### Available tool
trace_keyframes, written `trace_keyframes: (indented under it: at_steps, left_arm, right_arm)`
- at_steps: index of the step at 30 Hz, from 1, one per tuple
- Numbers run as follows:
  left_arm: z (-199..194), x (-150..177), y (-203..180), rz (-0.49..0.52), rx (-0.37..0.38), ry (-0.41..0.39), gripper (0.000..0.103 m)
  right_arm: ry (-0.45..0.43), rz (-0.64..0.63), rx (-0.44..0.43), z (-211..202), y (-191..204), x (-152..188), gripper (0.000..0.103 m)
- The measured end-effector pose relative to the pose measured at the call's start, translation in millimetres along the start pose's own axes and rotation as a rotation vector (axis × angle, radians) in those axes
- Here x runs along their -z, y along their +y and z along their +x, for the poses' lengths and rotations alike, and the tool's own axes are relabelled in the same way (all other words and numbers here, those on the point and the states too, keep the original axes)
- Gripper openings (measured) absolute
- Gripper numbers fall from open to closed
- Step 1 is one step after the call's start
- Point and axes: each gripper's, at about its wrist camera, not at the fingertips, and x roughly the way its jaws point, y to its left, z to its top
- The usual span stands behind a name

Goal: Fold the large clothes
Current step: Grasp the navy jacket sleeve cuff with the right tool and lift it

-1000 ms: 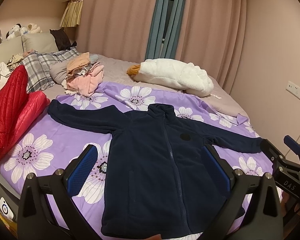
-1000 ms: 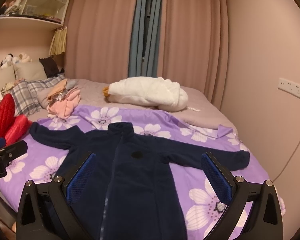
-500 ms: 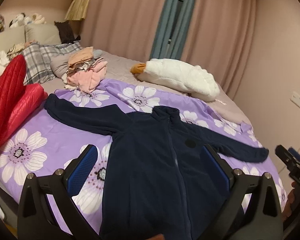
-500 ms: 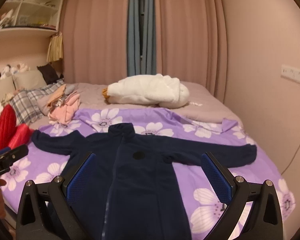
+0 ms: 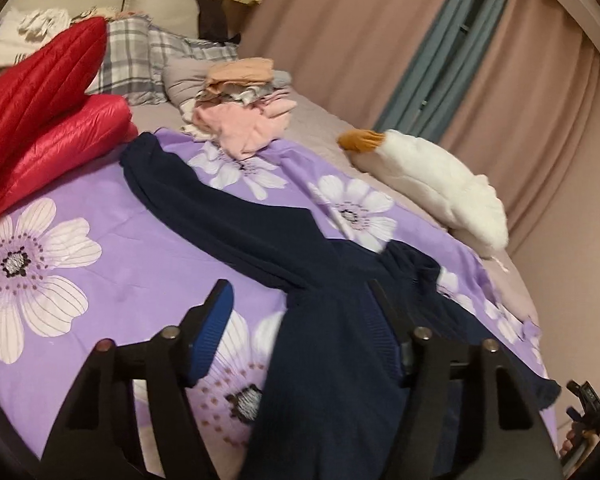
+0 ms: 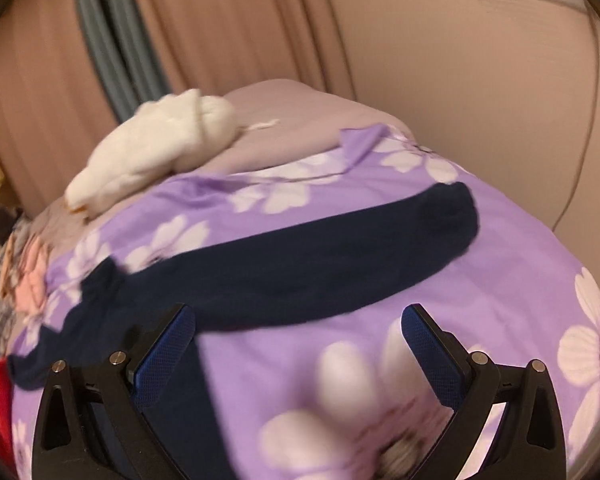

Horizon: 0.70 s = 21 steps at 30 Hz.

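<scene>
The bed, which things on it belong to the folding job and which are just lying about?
In the job:
navy fleece jacket
left claw
right claw

Lying about:
red puffer jacket
white plush goose
pile of pink clothes
plaid pillow

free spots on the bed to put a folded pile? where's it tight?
Free: purple floral cover between the red quilted jacket and the navy jacket's sleeve; also the cover below its other sleeve, near the bed's edge. Crowded: head end, with the pink clothes pile, plaid pillow and white plush.
</scene>
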Motion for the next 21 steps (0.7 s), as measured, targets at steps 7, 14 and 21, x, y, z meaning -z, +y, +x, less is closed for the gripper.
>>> trace_keyframes:
  at_steps: [7,14,21]
  left_arm:
    - [42.6,13.0,15.2,0.008,-0.042,0.039,0.045]
    - [72.3,21.0,13.0,-0.003,0.021,0.101,0.041]
    - [93.0,17.8,31.4,-0.068,0.003,0.13,0.043]
  right_arm:
    - [0.078,0.207,0.03,55.0,-74.0,-21.7,0.09]
    - [0.094,0.462,-0.076,94.6,-109.6,-7.3,0.072]
    - [-0.004,0.53,-0.11,100.6,-128.2,-6.5,0.02]
